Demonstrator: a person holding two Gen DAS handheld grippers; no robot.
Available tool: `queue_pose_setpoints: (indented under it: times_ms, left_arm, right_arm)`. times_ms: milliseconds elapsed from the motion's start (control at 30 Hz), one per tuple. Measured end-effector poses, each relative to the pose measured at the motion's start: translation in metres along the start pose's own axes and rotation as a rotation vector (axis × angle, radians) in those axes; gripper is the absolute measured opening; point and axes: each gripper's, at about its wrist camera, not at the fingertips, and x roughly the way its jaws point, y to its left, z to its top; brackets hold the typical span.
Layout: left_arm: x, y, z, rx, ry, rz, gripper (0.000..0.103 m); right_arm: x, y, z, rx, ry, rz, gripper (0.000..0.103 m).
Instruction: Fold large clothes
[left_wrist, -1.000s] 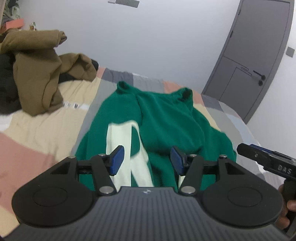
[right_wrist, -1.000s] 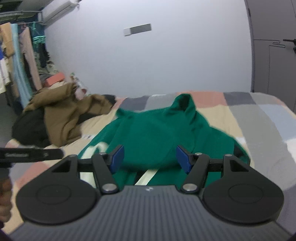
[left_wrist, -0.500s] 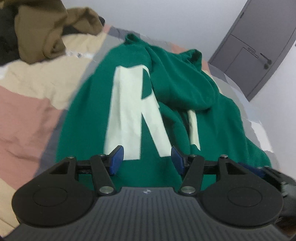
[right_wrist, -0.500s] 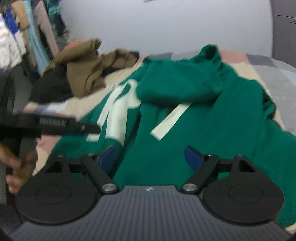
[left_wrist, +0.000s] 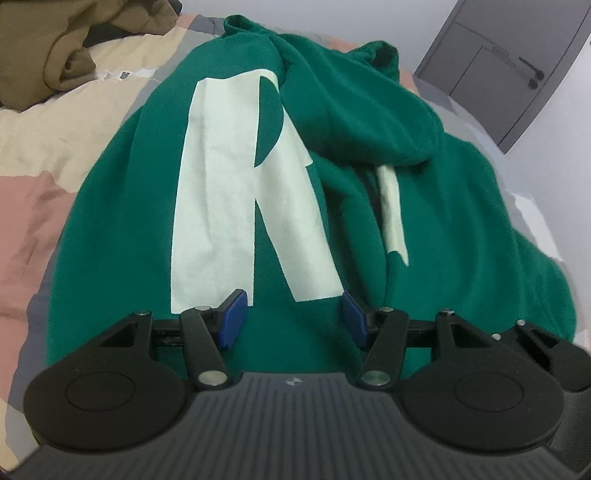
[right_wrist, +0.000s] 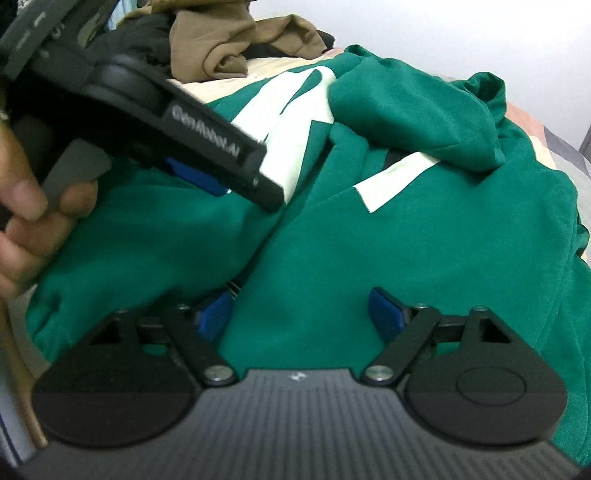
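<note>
I see the green hoodie (left_wrist: 140, 206) spread on the bed (left_wrist: 33, 206), just this side of the brown clothes pile (left_wrist: 44, 44). It looks soft, bulky and floppy, so I'd pinch its near hem. My left hand-held gripper (left_wrist: 291, 314) hangs half-open, empty; the right hand-held gripper (right_wrist: 299, 310) is closing, probably on nothing yet.

Green hoodie (left_wrist: 332, 206) fills bed centre; brown clothes pile (left_wrist: 48, 48) blocks far-left corner.

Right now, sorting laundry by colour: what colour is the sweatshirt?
Green sweatshirt with pale lettering; left wrist view shows it best.
</note>
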Motion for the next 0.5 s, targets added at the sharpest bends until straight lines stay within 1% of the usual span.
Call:
queue_pose_setpoints:
  times_ms: [33,67,100,133,167,200,233,300,367,433,500]
  left_arm:
    - [0.001,-0.001,0.000,0.005,0.001,0.010,0.061]
    - [0.002,-0.003,0.000,0.010,0.000,0.024,0.060]
    - [0.003,-0.004,-0.001,0.015,-0.001,0.037,0.056]
    - [0.003,-0.006,-0.001,0.019,-0.004,0.056,0.049]
    - [0.003,-0.006,-0.001,0.020,-0.007,0.068,0.046]
    - [0.002,-0.005,-0.001,0.022,-0.008,0.073,0.035]
    - [0.001,-0.004,-0.001,0.016,-0.009,0.073,0.021]
    - [-0.003,0.000,-0.002,-0.010,-0.012,0.069,0.008]
    - [-0.012,0.003,-0.002,-0.030,-0.036,0.060,0.006]
    - [-0.024,0.007,-0.001,-0.055,-0.065,0.044,0.005]
    - [-0.038,0.014,0.002,-0.092,-0.098,0.022,0.004]
  right_arm:
    - [-0.002,-0.002,0.001,0.005,-0.003,-0.012,0.060]
    - [-0.004,-0.005,0.002,0.018,-0.005,-0.022,0.054]
    - [-0.005,-0.008,0.003,0.032,-0.006,-0.028,0.044]
    - [-0.007,-0.012,0.003,0.050,-0.007,-0.031,0.038]
    - [-0.009,-0.015,0.004,0.067,-0.010,-0.021,0.036]
    - [-0.011,-0.017,0.004,0.079,-0.013,-0.016,0.032]
    - [-0.013,-0.018,0.005,0.082,-0.018,-0.013,0.028]
    - [-0.021,-0.019,0.007,0.084,-0.037,-0.012,0.023]
    - [-0.030,-0.021,0.008,0.091,-0.061,-0.014,0.020]
    - [-0.039,-0.026,0.008,0.111,-0.083,-0.013,0.014]
    - [-0.048,-0.033,0.009,0.143,-0.105,-0.018,0.012]
